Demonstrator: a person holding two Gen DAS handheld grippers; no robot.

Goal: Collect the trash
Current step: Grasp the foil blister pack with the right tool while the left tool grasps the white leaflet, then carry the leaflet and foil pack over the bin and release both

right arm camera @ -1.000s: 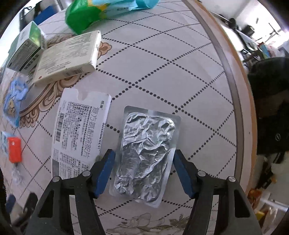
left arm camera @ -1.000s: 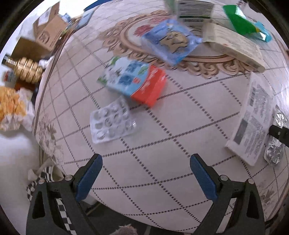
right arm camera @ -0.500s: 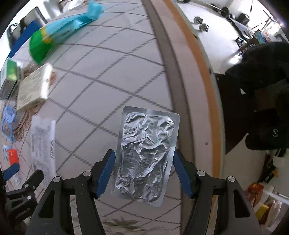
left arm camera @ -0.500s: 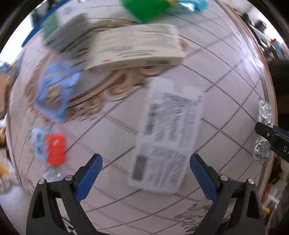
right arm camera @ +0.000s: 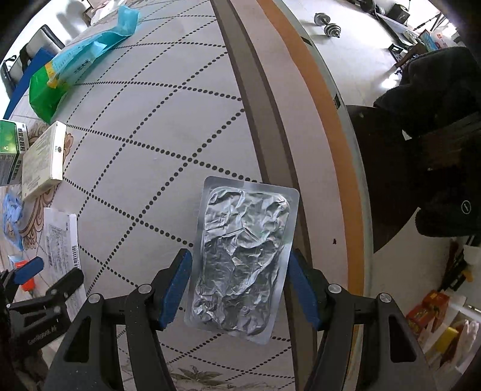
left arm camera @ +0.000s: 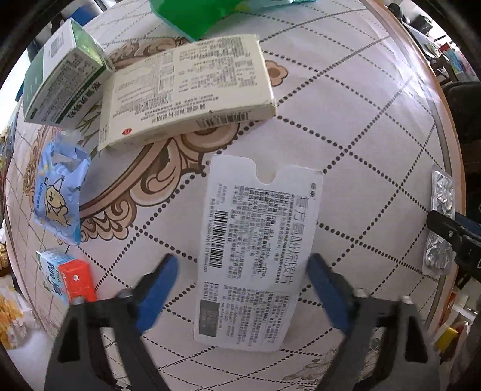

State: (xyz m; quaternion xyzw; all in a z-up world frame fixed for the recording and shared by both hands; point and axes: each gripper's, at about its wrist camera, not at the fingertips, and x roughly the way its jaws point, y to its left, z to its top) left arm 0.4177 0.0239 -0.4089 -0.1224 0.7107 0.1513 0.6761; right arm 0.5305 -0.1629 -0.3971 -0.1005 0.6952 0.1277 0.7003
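My right gripper (right arm camera: 239, 285) is shut on a crumpled silver foil blister pack (right arm camera: 243, 252), held by its long edges over the table's right edge; the pack also shows in the left wrist view (left arm camera: 440, 222). My left gripper (left arm camera: 243, 288) is open, its blue pads on either side of a flat white printed medicine carton (left arm camera: 258, 249) lying on the table. That carton also shows in the right wrist view (right arm camera: 61, 240).
A cream medicine box (left arm camera: 186, 90), a green-white box (left arm camera: 60, 84), a green bag (left arm camera: 204, 15), a blue wrapper (left arm camera: 58, 195) and a blue-red milk carton (left arm camera: 69, 276) lie on the patterned tablecloth (left arm camera: 360, 144). The table edge (right arm camera: 303, 120) runs right; floor and a dark chair (right arm camera: 421, 150) lie beyond.
My left gripper swung right from the blister and milk carton to straddle the white carton. My right gripper carried the foil pack rightward to the table edge.
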